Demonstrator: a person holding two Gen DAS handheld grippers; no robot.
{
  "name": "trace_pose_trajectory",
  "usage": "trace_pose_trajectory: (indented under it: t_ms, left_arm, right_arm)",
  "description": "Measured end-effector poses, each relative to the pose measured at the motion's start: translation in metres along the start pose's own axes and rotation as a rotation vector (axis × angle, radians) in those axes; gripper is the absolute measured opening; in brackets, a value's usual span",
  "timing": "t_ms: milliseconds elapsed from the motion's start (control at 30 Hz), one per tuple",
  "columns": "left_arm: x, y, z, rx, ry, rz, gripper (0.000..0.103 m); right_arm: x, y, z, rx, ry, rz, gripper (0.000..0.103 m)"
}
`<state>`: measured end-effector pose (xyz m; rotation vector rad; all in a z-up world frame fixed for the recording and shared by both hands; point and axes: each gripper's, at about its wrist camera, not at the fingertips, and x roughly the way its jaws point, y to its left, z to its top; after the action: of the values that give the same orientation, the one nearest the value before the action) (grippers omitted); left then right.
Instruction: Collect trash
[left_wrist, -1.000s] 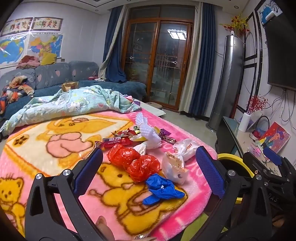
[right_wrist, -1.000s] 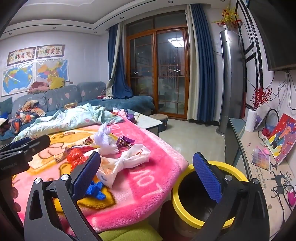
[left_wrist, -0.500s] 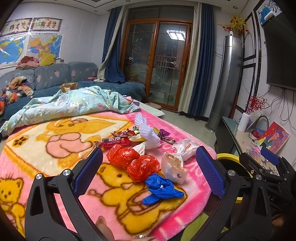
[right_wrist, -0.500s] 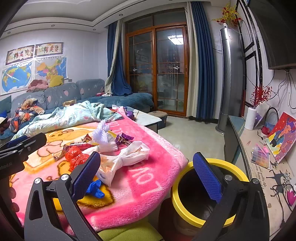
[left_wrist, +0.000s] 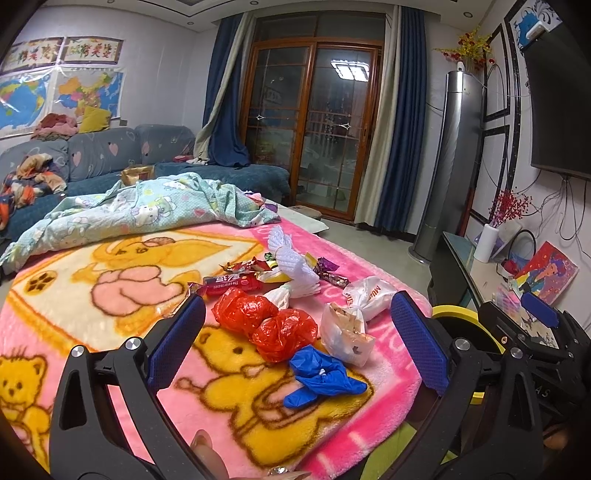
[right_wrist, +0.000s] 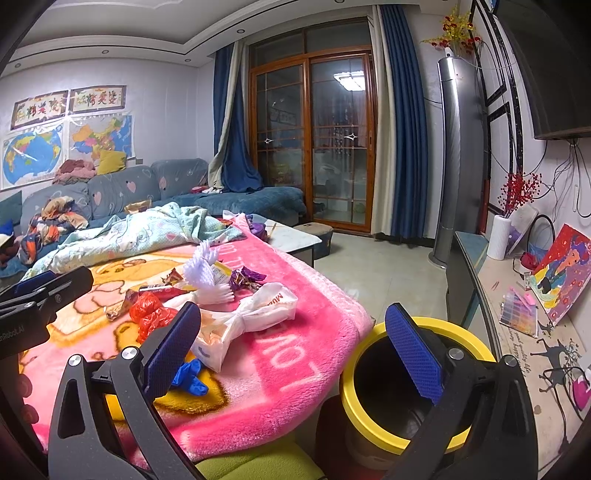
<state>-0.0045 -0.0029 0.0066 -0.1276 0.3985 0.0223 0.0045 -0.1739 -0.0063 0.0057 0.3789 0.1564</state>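
Your left gripper and right gripper both stand wide apart, holding nothing. On the fuzzy pink blanket lie crinkled red plastic bags, a crumpled blue glove, a knotted white bag and a red wrapper with white lettering too small to read. The round yellow-rimmed bin sits just beside the blanket's edge.

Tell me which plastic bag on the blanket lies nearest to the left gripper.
The blue bag. It lies closest in front of the open left gripper, while the red bag and white bag lie farther back.
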Motion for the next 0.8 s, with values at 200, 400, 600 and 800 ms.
trace_pose_trajectory:
  t_ms: [200,400,600,800]
  left_arm:
    - [0.0009,0.0003,-0.0011,0.000,0.000,0.001,0.092]
    - [0.0008,0.0004,-0.0012,0.000,-0.001,0.001,0.092]
    - [0.0004,0.0003,-0.0012,-0.001,-0.001,0.001,0.092]
    - [0.0023,0.0009,-0.0025,0.000,0.000,0.003,0.092]
  right_arm:
    - [0.0001,0.0002,-0.0003,0.000,0.000,0.000,0.097]
    - [0.0003,0.0004,-0.0007,0.000,0.001,-0.001,0.097]
    - [0.0005,0.0007,-0.0011,-0.001,0.000,0.001,0.097]
    - [0.0002,0.0014,-0.0011,-0.003,-0.001,0.002,0.097]
